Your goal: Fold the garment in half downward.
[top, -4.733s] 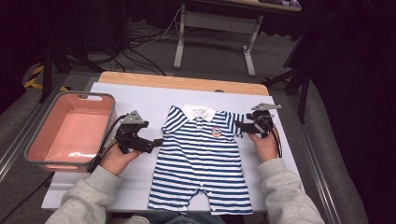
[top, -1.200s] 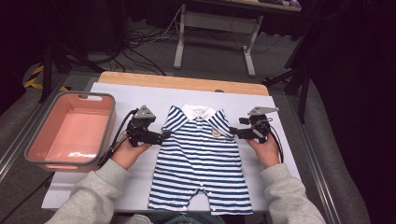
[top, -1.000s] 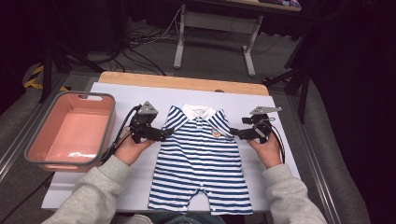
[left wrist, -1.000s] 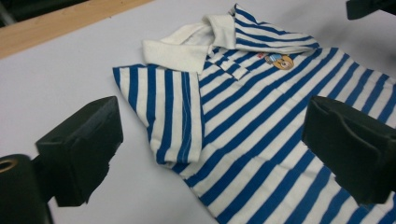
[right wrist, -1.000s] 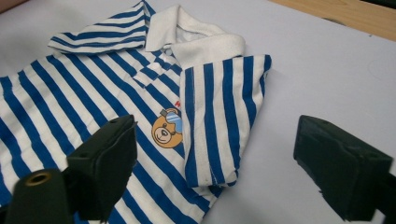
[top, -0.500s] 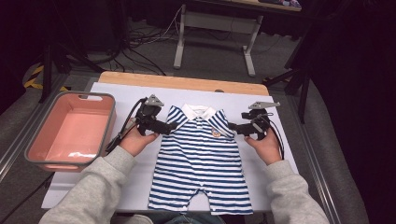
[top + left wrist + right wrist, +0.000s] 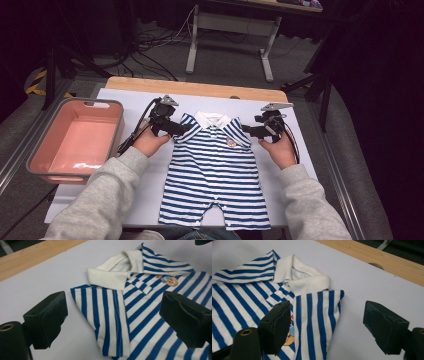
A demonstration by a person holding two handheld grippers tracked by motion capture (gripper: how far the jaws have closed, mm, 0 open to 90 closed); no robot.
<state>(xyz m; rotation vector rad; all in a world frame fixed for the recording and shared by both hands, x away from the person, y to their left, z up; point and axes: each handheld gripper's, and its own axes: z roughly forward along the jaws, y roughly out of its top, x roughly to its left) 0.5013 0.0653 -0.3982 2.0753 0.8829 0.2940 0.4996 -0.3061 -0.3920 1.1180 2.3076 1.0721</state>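
Folding the little striped romper (image 7: 215, 170) looks like the job, and both sleeves already lie tucked in. The left claw (image 7: 110, 315) stands wide with the folded sleeve between its jaws, not pinched; its jaws have just been closing a bit. The right claw (image 7: 324, 325) is wide too and has just been closing around its sleeve edge. Next, I think, each must pinch the soft, floppy cloth near the white ribbed collar (image 7: 112, 272).

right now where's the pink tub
In the high view the pink tub sits at the table's left edge, left of the striped romper and just beyond the left tongs and their trailing cable.
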